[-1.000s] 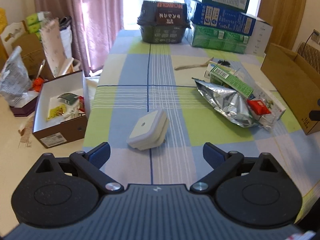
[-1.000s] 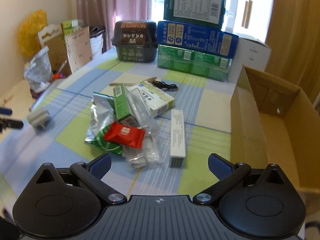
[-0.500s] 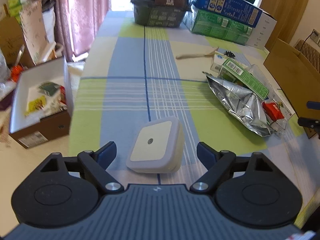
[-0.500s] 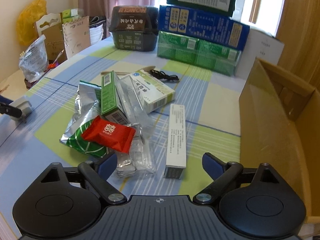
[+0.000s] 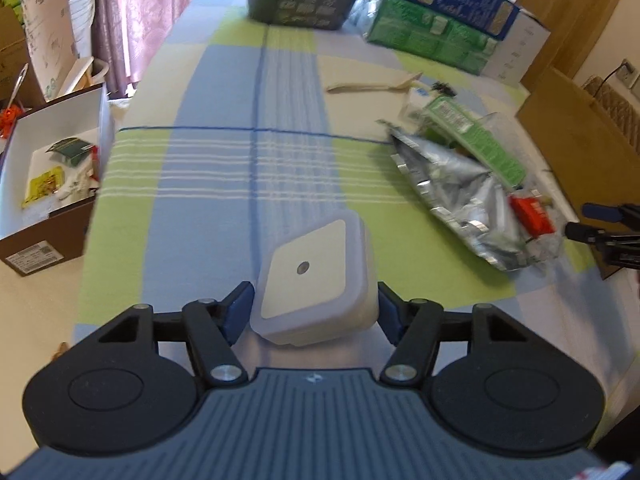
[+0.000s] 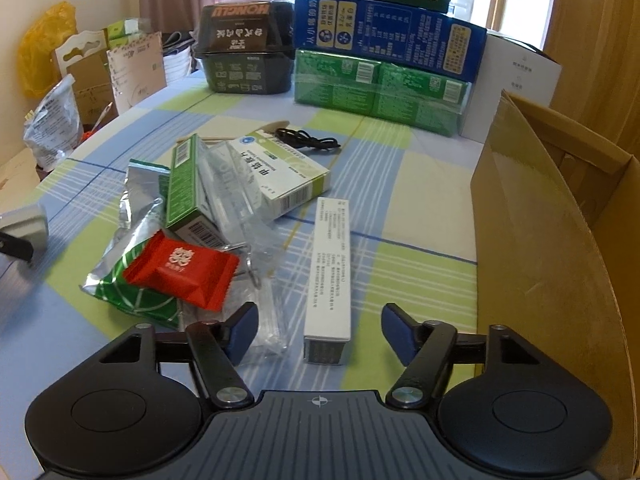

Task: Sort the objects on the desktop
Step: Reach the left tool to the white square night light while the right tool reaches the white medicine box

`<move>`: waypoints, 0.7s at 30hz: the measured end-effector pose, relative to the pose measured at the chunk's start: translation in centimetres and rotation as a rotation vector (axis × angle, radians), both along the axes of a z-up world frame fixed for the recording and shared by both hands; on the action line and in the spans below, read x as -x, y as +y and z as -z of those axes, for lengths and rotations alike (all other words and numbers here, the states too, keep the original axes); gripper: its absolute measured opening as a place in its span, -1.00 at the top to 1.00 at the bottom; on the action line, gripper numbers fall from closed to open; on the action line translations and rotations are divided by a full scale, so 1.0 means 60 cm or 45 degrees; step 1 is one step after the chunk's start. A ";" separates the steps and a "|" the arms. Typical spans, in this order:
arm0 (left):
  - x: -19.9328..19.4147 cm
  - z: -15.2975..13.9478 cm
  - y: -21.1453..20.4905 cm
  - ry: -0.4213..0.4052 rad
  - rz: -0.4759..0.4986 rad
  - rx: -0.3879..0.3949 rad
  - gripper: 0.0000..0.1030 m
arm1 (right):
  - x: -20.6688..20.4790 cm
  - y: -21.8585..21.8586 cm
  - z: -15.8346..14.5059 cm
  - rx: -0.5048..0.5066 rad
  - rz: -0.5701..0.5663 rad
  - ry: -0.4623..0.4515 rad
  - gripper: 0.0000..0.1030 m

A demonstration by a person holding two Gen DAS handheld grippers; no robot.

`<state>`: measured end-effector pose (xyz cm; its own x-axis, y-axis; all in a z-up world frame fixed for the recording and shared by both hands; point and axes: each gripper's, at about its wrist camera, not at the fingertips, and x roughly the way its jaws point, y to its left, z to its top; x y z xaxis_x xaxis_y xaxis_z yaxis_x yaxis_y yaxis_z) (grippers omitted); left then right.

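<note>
On my left wrist view, an open shoebox (image 5: 52, 184) of brown card with a white lining sits on the floor beside the table, loose packets inside. The tablecloth (image 5: 224, 168) is a smooth woven check of blue, lime and cream. My left gripper (image 5: 314, 312) has its blue pads either side of a white square plug-in night light (image 5: 316, 280), matte plastic with rounded corners and a small round sensor in its face; the jaws are closing and look to be at its sides, though I cannot tell if they press yet. Further right lies a crinkled silver foil pouch (image 5: 452, 184).

On my right wrist view, a glossy red sachet (image 6: 180, 272) rests on a green-and-foil wrapper (image 6: 128, 292), beside a green carton (image 6: 186, 188) and clear crumpled plastic. My right gripper (image 6: 318, 332) is closing with a long narrow white box (image 6: 330, 268) lying on the cloth between its pads, not yet touched. At the far right stands an open, plain brown cardboard box (image 6: 532, 240)
</note>
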<state>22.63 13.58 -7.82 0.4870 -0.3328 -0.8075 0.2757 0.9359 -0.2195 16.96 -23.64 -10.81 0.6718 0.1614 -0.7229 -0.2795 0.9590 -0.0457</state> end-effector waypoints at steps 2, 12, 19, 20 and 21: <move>0.005 -0.004 -0.020 -0.014 0.020 0.009 -0.15 | -0.006 -0.002 0.003 0.003 0.007 0.002 -0.15; 0.009 -0.006 -0.093 -0.049 0.074 0.022 0.00 | -0.049 0.002 0.027 0.003 0.015 0.049 0.53; 0.022 -0.010 -0.090 -0.048 0.049 0.070 -0.48 | -0.020 -0.009 0.024 0.014 0.034 0.049 0.55; 0.023 -0.011 -0.088 -0.043 0.038 0.088 -0.51 | -0.013 -0.012 0.024 0.014 0.038 0.051 0.55; 0.023 -0.011 -0.085 -0.033 0.025 0.110 -0.58 | -0.006 -0.014 0.023 0.012 0.043 0.054 0.55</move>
<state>21.23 8.45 -7.15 0.5004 -0.4101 -0.7625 0.3003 0.9082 -0.2914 17.32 -24.49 -12.21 0.6455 0.1322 -0.7522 -0.2487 0.9676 -0.0433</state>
